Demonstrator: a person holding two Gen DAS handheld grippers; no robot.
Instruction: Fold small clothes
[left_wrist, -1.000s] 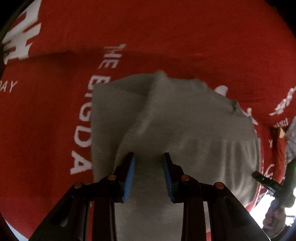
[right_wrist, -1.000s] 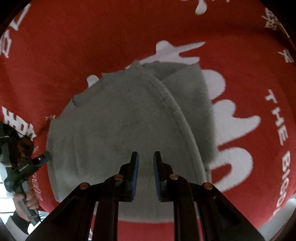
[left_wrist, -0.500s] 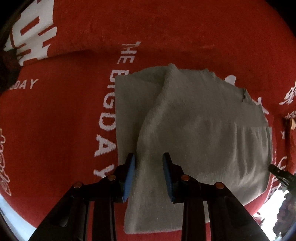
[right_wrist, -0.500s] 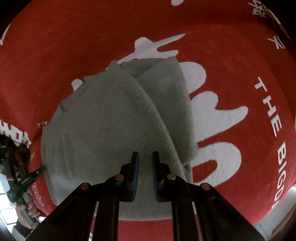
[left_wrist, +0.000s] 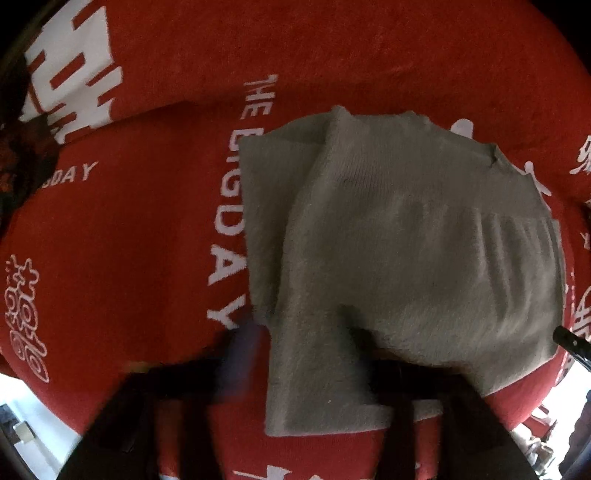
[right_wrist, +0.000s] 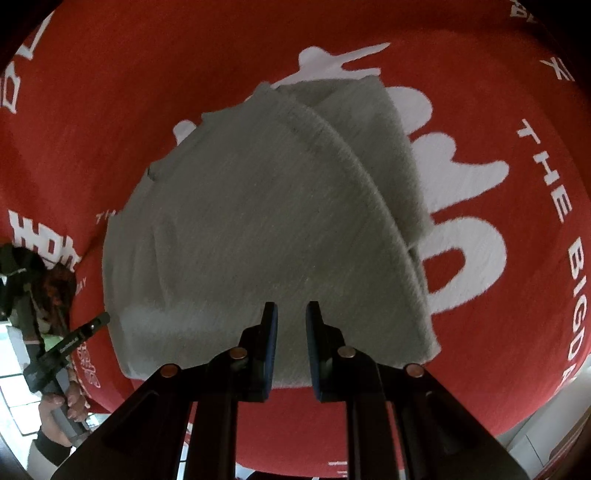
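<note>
A folded grey knit garment (left_wrist: 399, 251) lies on the red cloth (left_wrist: 129, 229) with white lettering; it also fills the middle of the right wrist view (right_wrist: 258, 229). My left gripper (left_wrist: 299, 339) is motion-blurred at the garment's near edge, its jaws wide apart and holding nothing. My right gripper (right_wrist: 291, 332) is above the garment's near edge, its blue pads a narrow gap apart with nothing between them.
The red cloth (right_wrist: 498, 110) covers the surface and ends at its near edge. The other hand-held gripper and the person's hand (right_wrist: 55, 354) show at the left of the right wrist view. A black tip (left_wrist: 572, 343) shows at the right of the left wrist view.
Both grippers have drawn back from the garment toward its near edge. The left gripper's jaws have spread wider and are blurred. The garment lies still.
</note>
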